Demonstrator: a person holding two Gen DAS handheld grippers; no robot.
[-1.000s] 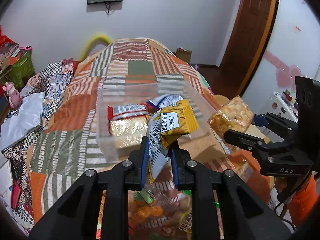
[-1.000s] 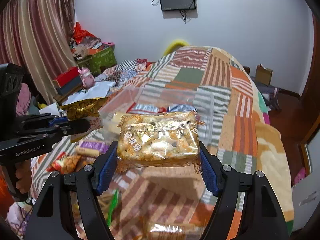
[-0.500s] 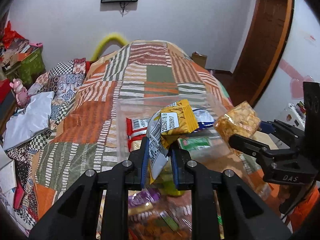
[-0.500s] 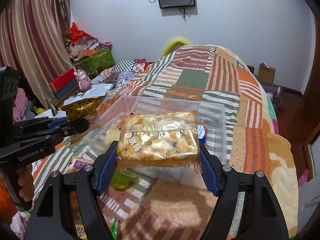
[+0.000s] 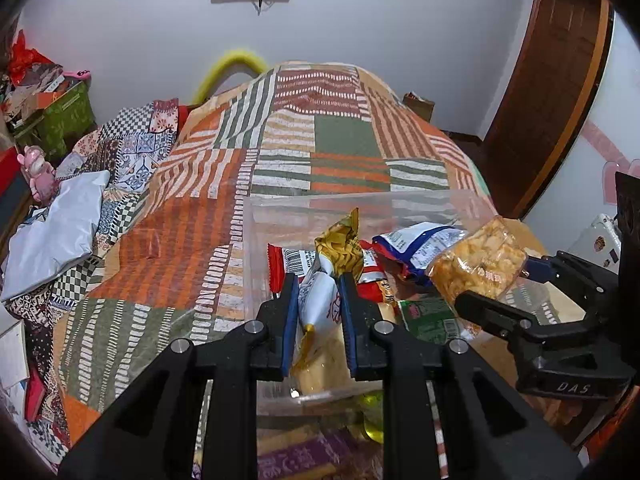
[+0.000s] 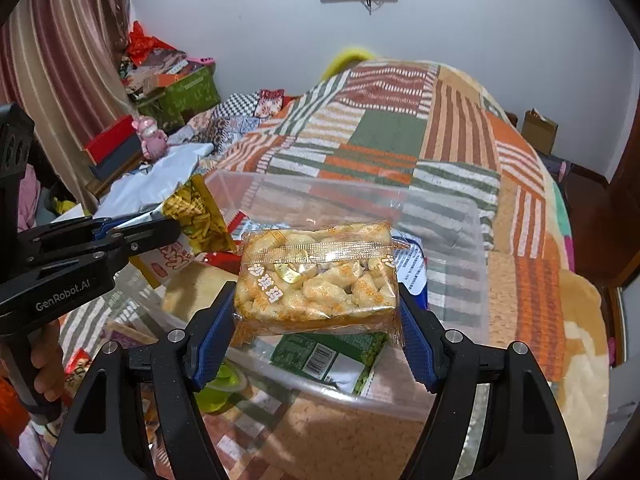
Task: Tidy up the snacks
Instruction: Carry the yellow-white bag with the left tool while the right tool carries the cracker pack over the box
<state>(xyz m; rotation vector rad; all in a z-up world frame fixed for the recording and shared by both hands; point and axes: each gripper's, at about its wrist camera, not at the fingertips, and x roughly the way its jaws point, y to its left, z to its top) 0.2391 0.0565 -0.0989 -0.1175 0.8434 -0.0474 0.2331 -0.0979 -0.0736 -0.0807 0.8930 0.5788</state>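
A clear plastic bin (image 5: 256, 240) (image 6: 440, 208) stands on the patchwork bedspread and holds several snack packets. My left gripper (image 5: 319, 304) is shut on a yellow and white snack packet (image 5: 338, 246) and holds it over the bin's near part; in the right wrist view that packet (image 6: 196, 216) hangs at the bin's left side. My right gripper (image 6: 316, 316) is shut on a clear pack of golden puffed snacks (image 6: 316, 276) above the bin; the pack also shows in the left wrist view (image 5: 476, 264). A green packet (image 6: 332, 356) lies in the bin below it.
Loose snack packets (image 5: 304, 456) lie on the bed in front of the bin. Clutter, a green box (image 6: 188, 94) and a pink toy (image 6: 150, 136) are at the left of the bed. A wooden door (image 5: 548, 92) is at the right.
Both grippers have moved forward over the bin with their packets. The left packet has slipped lower between the fingers and now hangs inside the bin's near edge.
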